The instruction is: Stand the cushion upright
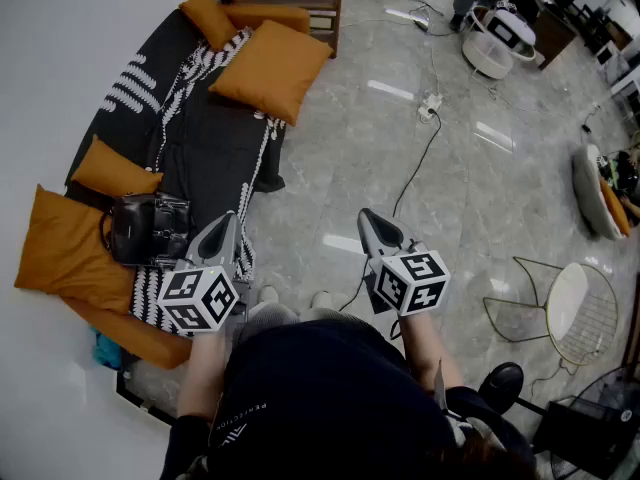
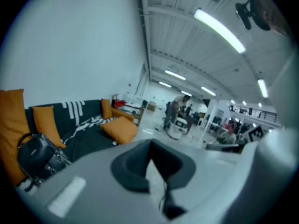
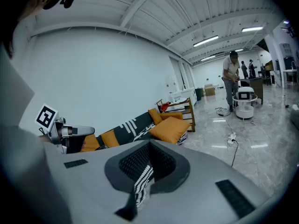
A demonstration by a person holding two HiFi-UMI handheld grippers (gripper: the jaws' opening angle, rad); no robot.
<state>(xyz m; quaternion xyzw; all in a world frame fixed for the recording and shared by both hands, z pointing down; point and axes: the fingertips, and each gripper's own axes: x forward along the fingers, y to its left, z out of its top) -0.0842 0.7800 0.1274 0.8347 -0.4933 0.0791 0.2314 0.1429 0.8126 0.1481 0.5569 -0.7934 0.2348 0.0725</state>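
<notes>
Left gripper [image 1: 228,220]: jaws closed, empty, by near sofa [image 1: 210,148] edge. Cushion [image 1: 270,68] lies flat on far sofa end, well ahead of both grippers, slightly right of the left one. Probably soft, light, floppy; pinch a corner or edge seam. Right gripper [image 1: 368,216]: jaws closed, empty, over floor [image 1: 450,188].

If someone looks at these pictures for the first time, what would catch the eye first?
A big orange cushion stands out most, lying on the seat at the far end of the dark sofa, upper left in the head view. A black handbag sits near the sofa's near end among smaller orange cushions. Close to the camera, the left gripper and right gripper point forward, jaws shut and empty.
</notes>
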